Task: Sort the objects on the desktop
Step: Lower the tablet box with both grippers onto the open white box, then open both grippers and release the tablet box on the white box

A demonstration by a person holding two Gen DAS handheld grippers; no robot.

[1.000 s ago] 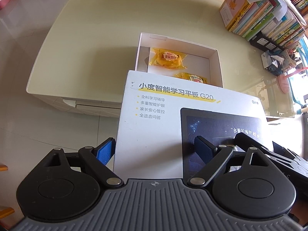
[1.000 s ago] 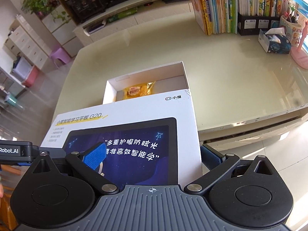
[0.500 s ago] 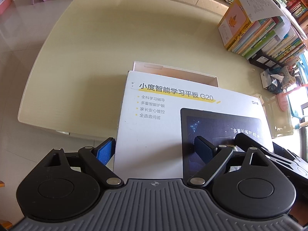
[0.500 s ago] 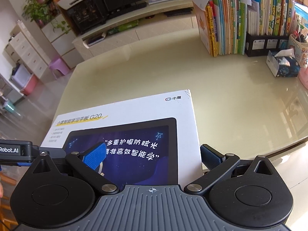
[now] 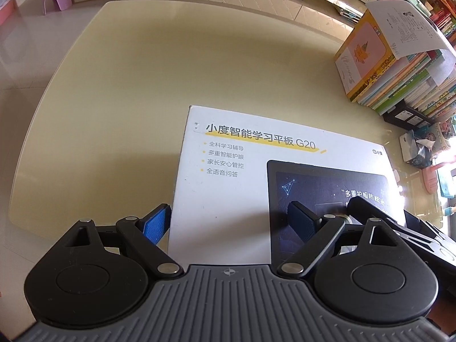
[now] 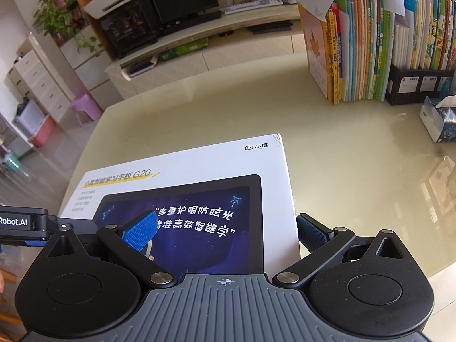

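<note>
A white box lid (image 5: pixel 236 188) printed with a tablet picture and "G20" lies flat over the open box, which is now fully hidden beneath it. It also shows in the right wrist view (image 6: pixel 205 176). My left gripper (image 5: pixel 228 225) is shut on the lid's near left corner, one blue pad under the edge and one on top. My right gripper (image 6: pixel 225 233) is shut on the lid's near right corner in the same way. The snack packets in the box are hidden.
A row of upright books (image 6: pixel 379 48) stands on the beige table (image 5: pixel 142 79) at the right, with a black file holder (image 6: pixel 419 85) and a tissue box (image 6: pixel 439 119). A TV cabinet (image 6: pixel 199 51) stands beyond the table.
Both grippers carried the lid forward and down over the open box. The box and its yellow snack packets, visible a second ago, are now covered.
</note>
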